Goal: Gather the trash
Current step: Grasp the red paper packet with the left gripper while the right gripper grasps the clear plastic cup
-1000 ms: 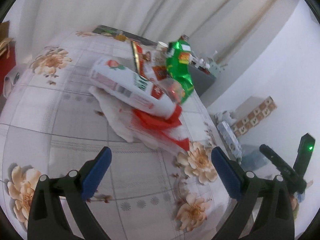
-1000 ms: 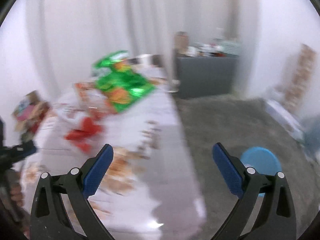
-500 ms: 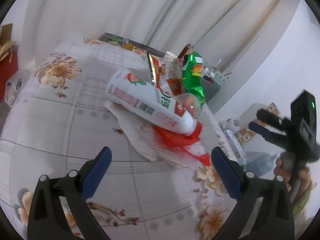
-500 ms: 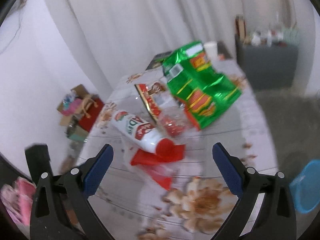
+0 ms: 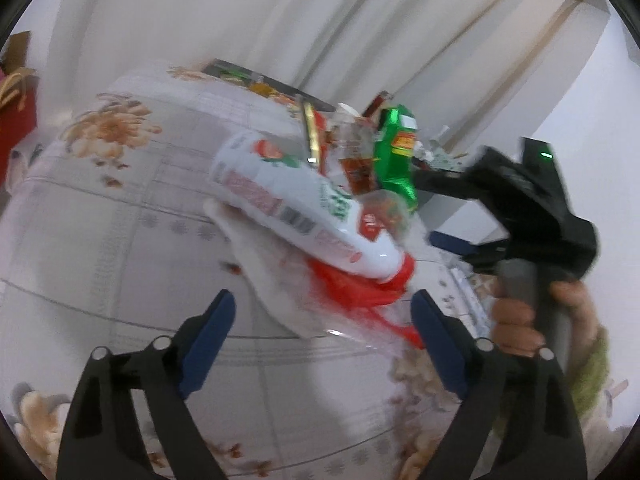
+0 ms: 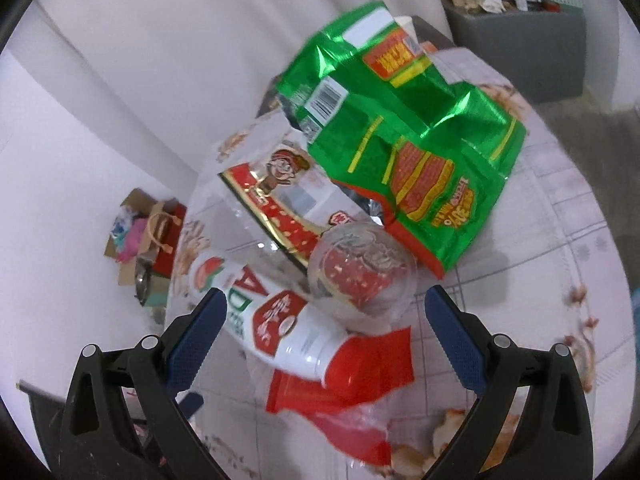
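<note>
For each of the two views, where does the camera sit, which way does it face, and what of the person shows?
Left wrist: on the left claw, whose jaws are closing with nothing between them, angled down at the white bottle; the other claw and its hand show at right.
Right wrist: on the open right claw, angled down at the green snack bag; no hand shows.
Shared: bottle, snack bag, floral tablecloth.

Right gripper now nearer, seemingly.

Trash pile ahead; tablecloth free
</note>
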Demonstrator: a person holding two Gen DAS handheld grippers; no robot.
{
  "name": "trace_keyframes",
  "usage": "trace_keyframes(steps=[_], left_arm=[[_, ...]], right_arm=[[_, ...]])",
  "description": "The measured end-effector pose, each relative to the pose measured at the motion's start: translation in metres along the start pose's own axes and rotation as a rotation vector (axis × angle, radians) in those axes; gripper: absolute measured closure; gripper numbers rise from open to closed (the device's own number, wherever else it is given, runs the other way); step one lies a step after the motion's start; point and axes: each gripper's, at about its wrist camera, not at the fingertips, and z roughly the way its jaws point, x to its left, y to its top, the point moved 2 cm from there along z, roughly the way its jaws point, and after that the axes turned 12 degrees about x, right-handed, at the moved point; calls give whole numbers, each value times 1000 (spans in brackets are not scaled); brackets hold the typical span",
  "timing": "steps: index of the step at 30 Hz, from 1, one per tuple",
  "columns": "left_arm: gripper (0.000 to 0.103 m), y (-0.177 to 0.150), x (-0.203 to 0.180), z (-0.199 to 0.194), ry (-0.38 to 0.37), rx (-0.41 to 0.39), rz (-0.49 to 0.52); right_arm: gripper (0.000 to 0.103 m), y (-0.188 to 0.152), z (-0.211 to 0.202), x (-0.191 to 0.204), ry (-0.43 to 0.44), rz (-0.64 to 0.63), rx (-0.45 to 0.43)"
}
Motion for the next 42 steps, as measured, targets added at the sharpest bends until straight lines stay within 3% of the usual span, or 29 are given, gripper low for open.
trace_keyframes(steps=[6, 13, 25, 33, 42], left_arm=[[39, 6, -20, 18, -104, 20, 4], [57, 7, -17, 47, -108, 117, -60], [71, 13, 2, 72, -155, 170, -183], [83, 10, 15, 75, -184, 171, -239], [88, 5, 20, 60, -195, 150, -249]], right_arm=[[8, 9, 15, -2, -34, -2, 14], [8, 11, 24, -14, -29, 15, 31], [17, 10, 37, -26, 12, 35, 66], [31, 12, 38, -26, 34, 62, 70], [32, 5, 31, -28, 23, 41, 46]])
